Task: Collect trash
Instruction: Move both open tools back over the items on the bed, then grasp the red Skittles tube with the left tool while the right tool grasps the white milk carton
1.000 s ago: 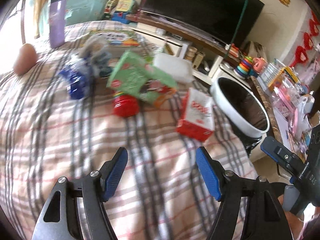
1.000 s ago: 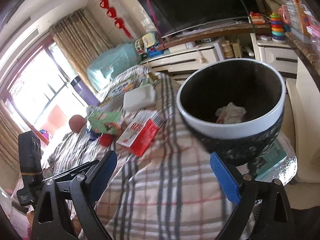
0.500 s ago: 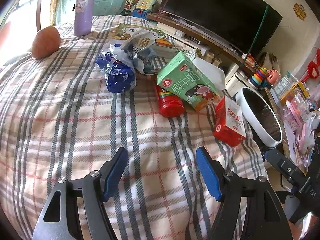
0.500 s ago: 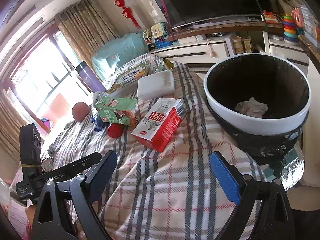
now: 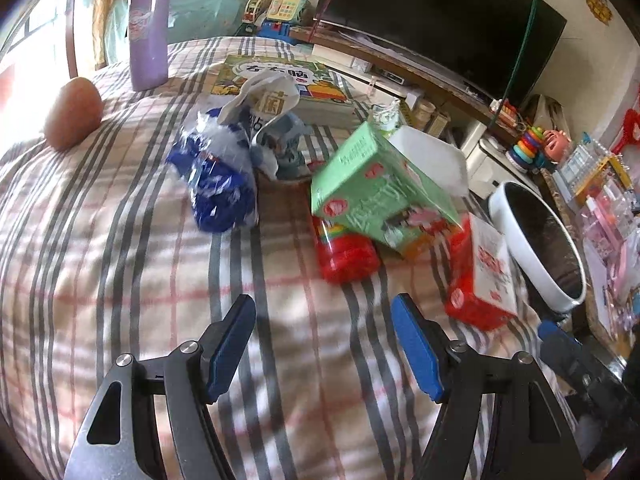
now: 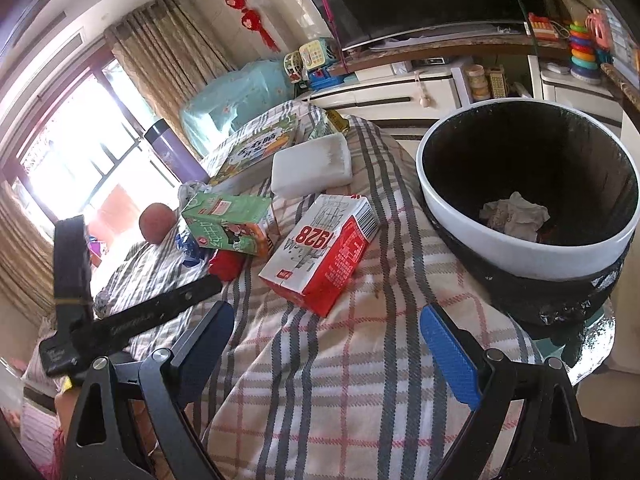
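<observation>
Over the last second the left wrist view is drawn closer to the litter, and the right wrist view is swung off the bin and onto the table, so that the cartons are now framed between its fingers instead of the bin alone. The left gripper (image 5: 323, 342) is held low over the plaid tablecloth (image 5: 120, 280) with its blue pads spread wide and nothing between them; the red bottle (image 5: 346, 254) is seen just ahead of the gap. The right gripper (image 6: 327, 350) is likewise held wide open and empty, and the red and white carton (image 6: 322, 248) is seen lying on its side just beyond its fingertips.

The remaining trash is gathered mid-table: a green carton (image 5: 380, 198) is propped across the red bottle, a blue wrapper (image 5: 218, 188) lies to its left, and crumpled white bags (image 5: 264, 120) are piled behind. The trash bin (image 6: 472, 224) is stood at the table's right edge, near the red and white carton, with a wad of paper (image 6: 514, 214) already lying in it.

From this it is judged that a pickup is being approached rather than a drop made. The red and white carton is taken to be the easiest target for the right gripper, being nearest the bin. The green carton is likely to tip if the bottle beneath it is pulled first
</observation>
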`<state>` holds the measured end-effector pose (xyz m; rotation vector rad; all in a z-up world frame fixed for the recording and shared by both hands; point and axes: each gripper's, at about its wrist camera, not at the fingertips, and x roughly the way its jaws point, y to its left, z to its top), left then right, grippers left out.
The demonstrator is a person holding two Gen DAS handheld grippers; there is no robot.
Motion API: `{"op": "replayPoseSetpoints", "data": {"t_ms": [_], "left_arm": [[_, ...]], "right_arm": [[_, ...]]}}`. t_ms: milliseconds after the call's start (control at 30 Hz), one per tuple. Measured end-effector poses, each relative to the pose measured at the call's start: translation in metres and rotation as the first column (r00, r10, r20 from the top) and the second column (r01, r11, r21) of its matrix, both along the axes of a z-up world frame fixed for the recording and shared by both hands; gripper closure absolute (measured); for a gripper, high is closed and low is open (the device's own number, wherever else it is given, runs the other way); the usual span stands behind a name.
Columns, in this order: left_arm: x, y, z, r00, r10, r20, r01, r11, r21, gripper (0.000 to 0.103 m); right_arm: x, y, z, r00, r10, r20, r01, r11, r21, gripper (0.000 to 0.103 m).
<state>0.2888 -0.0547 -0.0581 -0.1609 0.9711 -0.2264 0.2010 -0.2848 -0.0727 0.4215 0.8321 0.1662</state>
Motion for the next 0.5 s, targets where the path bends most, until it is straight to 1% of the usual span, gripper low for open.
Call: {"op": "replayPoseSetpoints", "data": {"t_ms": [67, 167, 267, 300, 333, 367, 500], "left_arm": [[0.010, -0.003, -0.002, 1.000, 0.003, 0.003, -0.003, 1.000, 0.000, 0.033], [0.020, -0.009, -0.005, 1.000, -0.002, 0.023, 0.001, 0.999, 0.034, 0.033], [0.028, -0.014, -0.009, 0.999, -0.018, 0.034, 0.017, 0.999, 0.047, 0.037], [0.029, -0.014, -0.011, 0.999, -0.028, 0.034, 0.027, 0.999, 0.041, 0.049], [0.029, -0.015, -0.012, 0.999, -0.040, 0.029, 0.039, 0.999, 0.037, 0.066], [0.029, -0.014, -0.013, 0.998, -0.049, 0.025, 0.048, 0.998, 0.034, 0.070], [0.019, -0.006, -0.013, 0.996, -0.077, 0.044, 0.075, 0.997, 0.034, 0.071]], "right_arm": [[0.004, -0.001, -0.002, 1.000, -0.004, -0.006, 0.004, 1.000, 0.000, 0.008], [0.008, -0.001, -0.003, 1.000, -0.004, -0.013, 0.004, 1.000, 0.006, 0.008], [0.015, 0.002, -0.005, 1.000, 0.003, -0.015, -0.003, 1.000, 0.007, 0.008], [0.017, 0.003, -0.005, 1.000, 0.007, -0.014, -0.007, 1.000, 0.005, 0.008], [0.020, 0.005, -0.005, 1.000, 0.012, -0.013, -0.011, 1.000, 0.001, 0.008], [0.023, 0.007, -0.005, 1.000, 0.014, -0.015, -0.014, 1.000, -0.006, 0.008], [0.036, 0.015, -0.007, 1.000, 0.008, -0.031, -0.009, 0.999, -0.039, 0.008]]}}
